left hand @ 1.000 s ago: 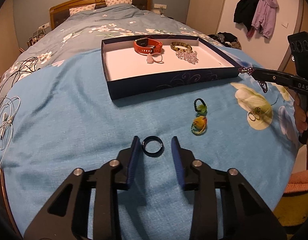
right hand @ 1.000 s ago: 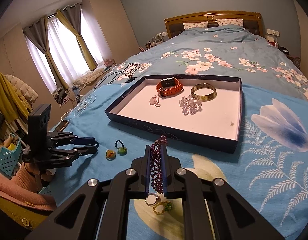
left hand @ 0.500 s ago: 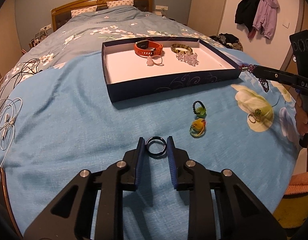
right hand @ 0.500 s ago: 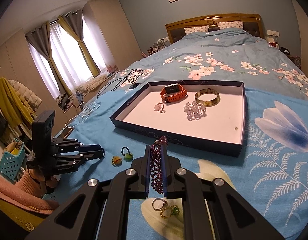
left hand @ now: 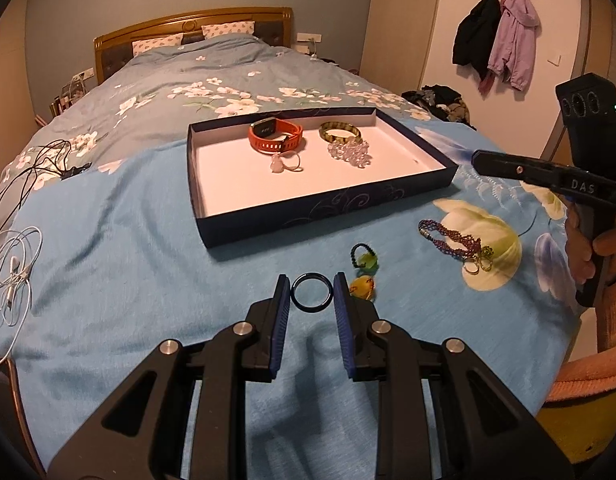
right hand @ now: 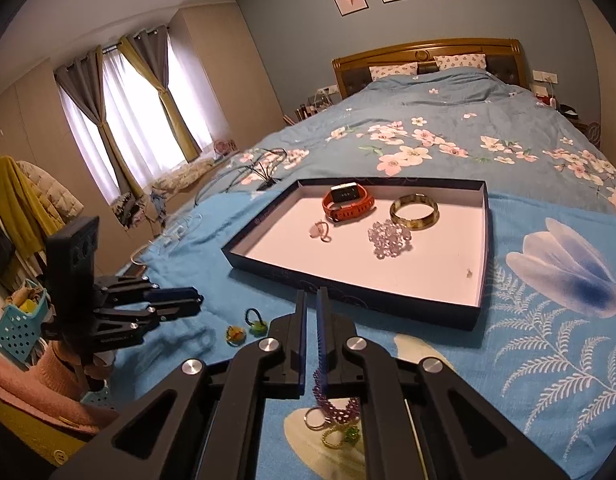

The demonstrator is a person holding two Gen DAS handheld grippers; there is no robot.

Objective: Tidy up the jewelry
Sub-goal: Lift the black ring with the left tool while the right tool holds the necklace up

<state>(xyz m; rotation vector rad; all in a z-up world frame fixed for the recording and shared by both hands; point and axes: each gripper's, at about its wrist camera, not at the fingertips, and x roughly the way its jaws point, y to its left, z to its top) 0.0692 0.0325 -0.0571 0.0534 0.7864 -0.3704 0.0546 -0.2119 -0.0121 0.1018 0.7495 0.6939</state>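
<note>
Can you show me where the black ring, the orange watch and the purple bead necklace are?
Thin black round ring (left hand: pixel 311 292), left wrist view, on its front rim.
Orange strap watch (left hand: pixel 274 137), left wrist view, on the band.
Purple beaded necklace (left hand: pixel 451 237), left wrist view, mid-strand.

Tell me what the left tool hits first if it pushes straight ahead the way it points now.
The black ring already sits between the left tool fingers, so that comes first. Beyond it lies bare blue bedspread, then probably the near wall of the dark blue tray, though depth is hard to judge.
</note>
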